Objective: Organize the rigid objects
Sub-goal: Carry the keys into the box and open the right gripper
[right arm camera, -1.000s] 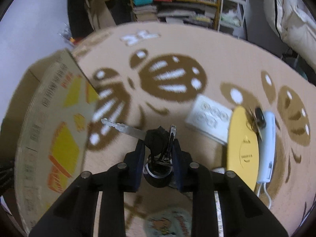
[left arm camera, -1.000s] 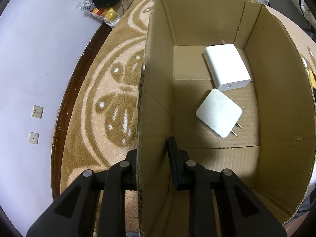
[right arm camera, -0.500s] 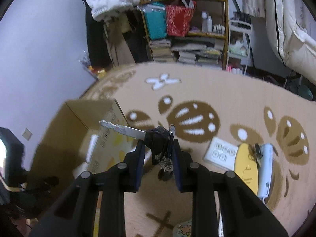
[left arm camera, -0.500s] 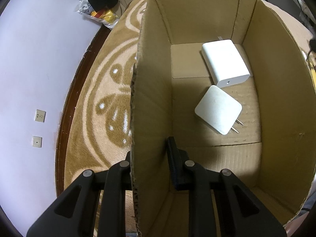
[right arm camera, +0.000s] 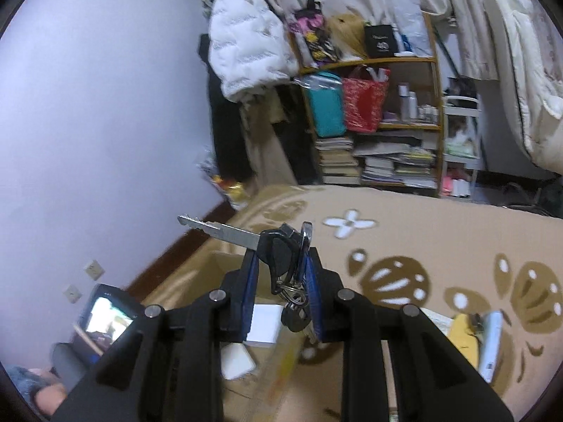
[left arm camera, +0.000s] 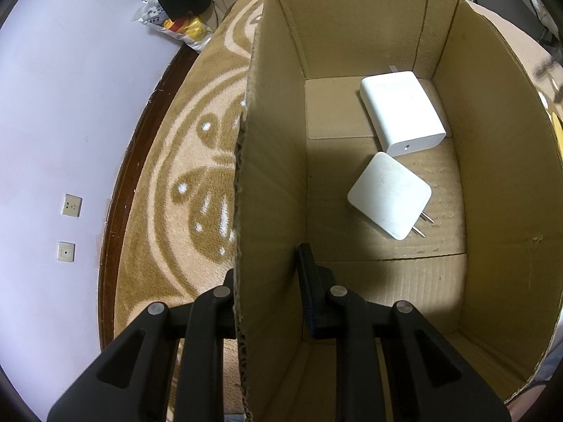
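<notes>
Since a second ago we are lifting the right hand-held gripper [right arm camera: 279, 263] well up off the carpet [right arm camera: 440, 246] and tipping its view from the floor toward the bookshelf [right arm camera: 387, 123] and wall, while the left hand-held gripper [left arm camera: 267, 281] is staying put, clamped on the near left wall of the cardboard box [left arm camera: 274, 176], one finger outside and one inside. We are judging the task as partly done: two white chargers, a thicker charger block [left arm camera: 403, 110] toward the far right corner and a flat plug adapter [left arm camera: 388, 198] just nearer than it, are already lying on the box floor, touching or nearly so. Our right hand-held gripper is closing tight on the key bunch [right arm camera: 281, 256], pinching the black key head between its blue pads, with the long metal blade sticking out to the left and the ring with smaller keys dangling below. In the right wrist view the box is sitting below and just beyond the fingers, so the keys are hanging above it or near its rim; we cannot tell which. Still waiting on the carpet to the right are a yellow object [right arm camera: 462, 337] and a light blue object [right arm camera: 491, 344] lying side by side, with something white just left of them; they are too blurred to name. We are expecting the keys to go into the box next, then those leftovers.
</notes>
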### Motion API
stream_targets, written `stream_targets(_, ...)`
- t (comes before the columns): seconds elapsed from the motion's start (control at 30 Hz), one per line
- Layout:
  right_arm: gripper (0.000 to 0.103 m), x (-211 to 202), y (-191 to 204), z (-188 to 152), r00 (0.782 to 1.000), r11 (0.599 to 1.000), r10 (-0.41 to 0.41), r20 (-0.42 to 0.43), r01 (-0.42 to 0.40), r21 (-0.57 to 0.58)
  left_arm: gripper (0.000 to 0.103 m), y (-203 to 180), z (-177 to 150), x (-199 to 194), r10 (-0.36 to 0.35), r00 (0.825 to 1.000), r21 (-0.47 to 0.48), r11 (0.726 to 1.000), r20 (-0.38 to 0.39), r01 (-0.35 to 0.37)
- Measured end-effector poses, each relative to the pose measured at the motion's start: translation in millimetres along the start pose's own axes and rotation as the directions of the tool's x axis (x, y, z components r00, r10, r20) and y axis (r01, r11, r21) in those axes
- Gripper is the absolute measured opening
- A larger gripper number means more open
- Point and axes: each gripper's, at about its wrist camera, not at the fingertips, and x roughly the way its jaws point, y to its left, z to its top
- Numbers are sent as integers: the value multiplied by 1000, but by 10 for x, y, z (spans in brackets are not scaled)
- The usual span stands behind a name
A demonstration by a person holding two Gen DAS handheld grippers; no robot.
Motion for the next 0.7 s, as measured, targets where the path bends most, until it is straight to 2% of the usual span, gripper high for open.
stream_targets(0.13, 27, 25, 189, -9, 999, 999, 35, -2, -35, -38, 21, 4, -3, 4, -2, 1000, 0, 1000, -1, 2)
stream_targets(0.33, 27, 159, 323, -140, 997, 997, 50, -58, -54, -61, 21, 5, -3, 7, -3, 1000, -2, 1000, -1, 3)
stream_targets(0.57, 27, 293, 283, -271, 988, 994, 104, -116, -105, -1, 21, 32, 5, 22, -11, 1000, -9, 1000, -4, 11)
stream_targets(0.7, 27, 260, 311, -269, 987, 992, 123, -101, -122, 11, 21, 39, 4, 24, -16, 1000, -15, 1000, -3, 16)
